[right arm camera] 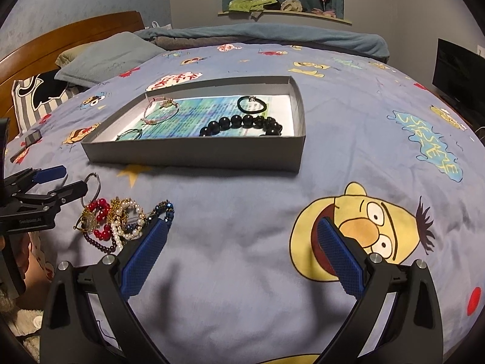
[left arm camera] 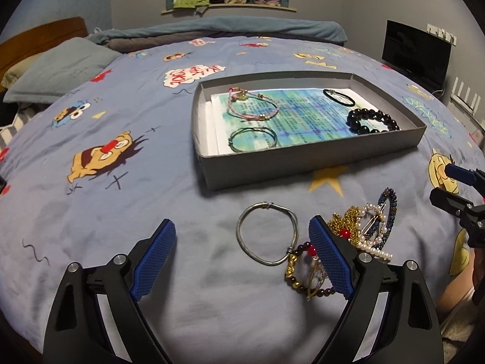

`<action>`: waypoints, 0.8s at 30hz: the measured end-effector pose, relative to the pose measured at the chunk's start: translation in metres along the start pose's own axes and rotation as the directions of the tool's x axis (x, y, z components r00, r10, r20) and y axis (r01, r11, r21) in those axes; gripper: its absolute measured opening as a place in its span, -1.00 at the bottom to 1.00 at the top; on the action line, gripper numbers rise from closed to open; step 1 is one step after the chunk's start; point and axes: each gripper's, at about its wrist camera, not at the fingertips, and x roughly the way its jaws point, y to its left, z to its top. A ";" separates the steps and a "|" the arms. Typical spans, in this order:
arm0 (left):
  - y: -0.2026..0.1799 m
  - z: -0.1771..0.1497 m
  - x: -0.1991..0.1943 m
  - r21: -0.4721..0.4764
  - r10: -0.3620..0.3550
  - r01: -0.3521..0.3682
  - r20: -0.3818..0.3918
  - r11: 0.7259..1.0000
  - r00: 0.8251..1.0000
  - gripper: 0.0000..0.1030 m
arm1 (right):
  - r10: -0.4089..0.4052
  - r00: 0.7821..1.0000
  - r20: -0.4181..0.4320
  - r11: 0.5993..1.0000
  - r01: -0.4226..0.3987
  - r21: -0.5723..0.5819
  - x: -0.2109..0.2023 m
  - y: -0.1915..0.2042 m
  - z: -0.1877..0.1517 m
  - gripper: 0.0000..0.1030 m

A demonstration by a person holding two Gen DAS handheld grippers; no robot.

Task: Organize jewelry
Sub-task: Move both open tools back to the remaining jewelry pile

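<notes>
A grey shallow box (left arm camera: 309,159) (right arm camera: 194,154) lies on the bed and holds a pink cord bracelet (left arm camera: 253,106), a thin green bangle (left arm camera: 253,139), a black hair tie (left arm camera: 339,97) and a black bead bracelet (left arm camera: 371,120) (right arm camera: 242,125). A silver bangle (left arm camera: 266,236) lies on the sheet between my left gripper's (left arm camera: 242,257) open fingers. A tangled pile of bead, pearl and gold jewelry (left arm camera: 357,236) (right arm camera: 121,224) lies by its right finger. My right gripper (right arm camera: 242,257) is open and empty over the sheet, the pile just left of its left finger.
The bed has a blue cartoon-print sheet (left arm camera: 121,212). Pillows (right arm camera: 106,57) and a wooden headboard (right arm camera: 75,36) are at the far left. A folded blanket (left arm camera: 227,30) lies along the far edge. A black monitor (left arm camera: 415,51) stands at the right.
</notes>
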 end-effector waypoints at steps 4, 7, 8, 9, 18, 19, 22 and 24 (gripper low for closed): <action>-0.005 -0.001 0.004 0.016 0.005 -0.005 -0.007 1.000 1.000 0.74 | 0.000 1.000 -0.005 1.000 0.000 -0.004 0.002 0.001 -0.002 0.90; -0.005 -0.002 0.004 0.012 0.003 -0.003 -0.004 1.000 1.000 0.74 | -0.001 1.000 -0.003 1.000 0.001 -0.001 0.002 0.000 -0.003 0.90; -0.005 -0.001 0.004 0.010 0.003 -0.003 -0.003 1.000 1.000 0.74 | -0.001 1.000 -0.002 1.000 0.001 0.003 0.002 -0.001 -0.003 0.90; -0.005 -0.001 0.005 0.008 0.003 -0.003 -0.001 1.000 1.000 0.74 | 0.000 1.000 -0.004 1.000 0.000 0.007 0.003 -0.002 -0.004 0.90; -0.006 -0.001 0.006 0.002 0.012 -0.012 0.007 1.000 1.000 0.65 | 0.015 1.000 -0.014 1.000 -0.014 0.012 0.006 -0.002 -0.008 0.90; -0.007 -0.001 0.007 0.004 0.009 -0.010 0.008 1.000 1.000 0.64 | 0.019 1.000 -0.018 1.000 -0.018 0.012 0.007 -0.002 -0.008 0.90; -0.011 -0.001 0.010 0.013 0.010 -0.010 0.005 1.000 1.000 0.54 | 0.021 1.000 -0.022 1.000 -0.021 0.012 0.009 -0.002 -0.010 0.90; -0.012 -0.001 0.012 0.019 0.011 -0.011 0.002 1.000 1.000 0.28 | 0.024 0.999 -0.025 1.000 -0.023 0.013 0.009 -0.001 -0.011 0.90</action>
